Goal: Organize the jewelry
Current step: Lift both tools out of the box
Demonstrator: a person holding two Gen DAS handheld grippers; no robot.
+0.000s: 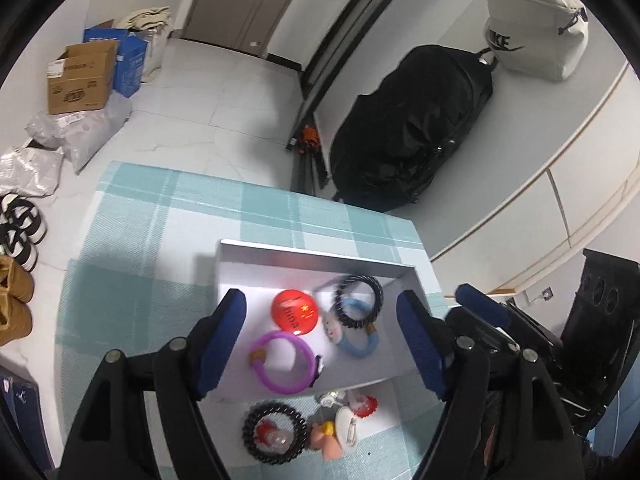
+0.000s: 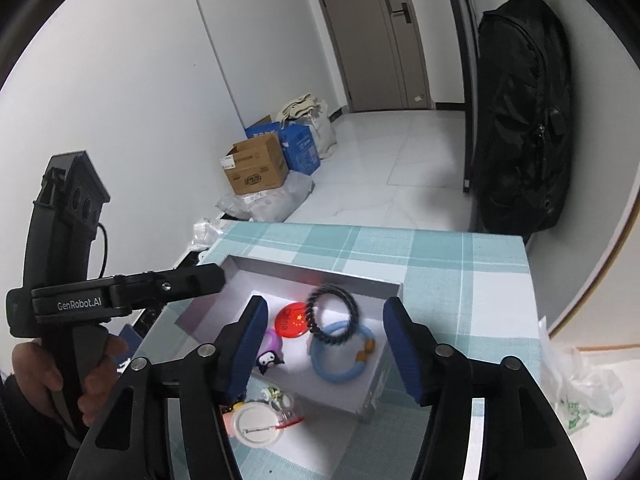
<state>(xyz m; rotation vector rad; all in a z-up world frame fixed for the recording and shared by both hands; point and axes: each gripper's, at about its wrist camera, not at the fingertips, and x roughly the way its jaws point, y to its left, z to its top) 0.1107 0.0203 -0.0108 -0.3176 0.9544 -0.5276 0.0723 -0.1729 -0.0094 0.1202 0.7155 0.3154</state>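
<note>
Black coil hair tie [image 2: 331, 314] lies in the grey box [image 2: 394, 290], overlapping the blue ring [image 2: 343, 354] and beside the red China badge [image 2: 291, 319]. My right gripper [image 2: 324, 350] and left gripper [image 1: 322, 340] both hang over it, fingers apart, holding nothing. Box sits on checked tablecloth [image 2: 460, 264].

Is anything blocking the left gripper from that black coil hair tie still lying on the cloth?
Nothing visible. The black coil hair tie lies outside the white box, on the cloth below the left gripper, whose open jaws hold nothing.
</note>
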